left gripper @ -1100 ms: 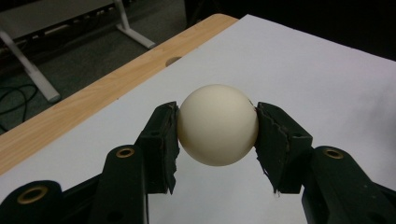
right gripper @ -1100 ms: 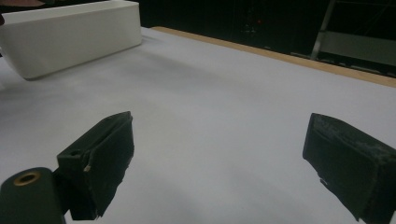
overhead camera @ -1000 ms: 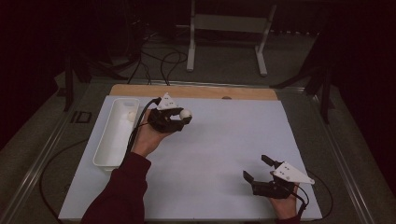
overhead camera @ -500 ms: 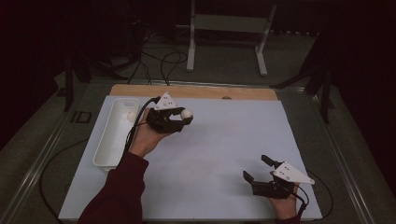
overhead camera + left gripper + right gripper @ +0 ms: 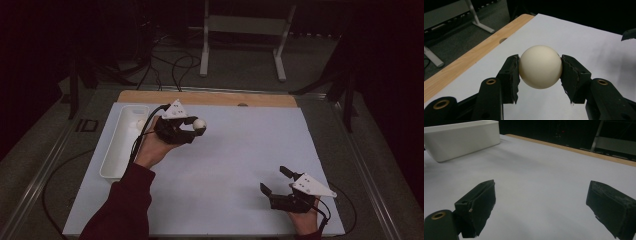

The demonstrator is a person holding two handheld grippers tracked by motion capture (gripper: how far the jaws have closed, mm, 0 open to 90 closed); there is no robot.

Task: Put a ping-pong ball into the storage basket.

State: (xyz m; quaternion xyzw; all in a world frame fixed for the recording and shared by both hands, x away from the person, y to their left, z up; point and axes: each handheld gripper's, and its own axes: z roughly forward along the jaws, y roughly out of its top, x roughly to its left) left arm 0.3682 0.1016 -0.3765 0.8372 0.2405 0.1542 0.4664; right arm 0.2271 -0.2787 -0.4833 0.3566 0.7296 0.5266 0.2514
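A cream-white ball (image 5: 540, 66) is clamped between the two black jaws of my left gripper (image 5: 196, 126), which is shut on it and held above the white sheet near the table's back left. The same ball (image 5: 199, 124) shows at that gripper's tip in the high view. Beside it, to the left, lies a long white tray (image 5: 120, 145) with another small white ball (image 5: 141, 124) inside it. My right gripper (image 5: 275, 180) rests low at the front right of the sheet, open, with nothing between its jaws (image 5: 541, 207).
A white sheet (image 5: 235, 165) covers the table, with a wooden strip (image 5: 210, 98) along the far edge. The tray (image 5: 461, 140) stands far off in the right gripper view. Cables and a metal stand (image 5: 240, 30) lie on the floor behind.
The left gripper, still shut on the ball, has drifted very slightly. The right gripper has stayed where it was.
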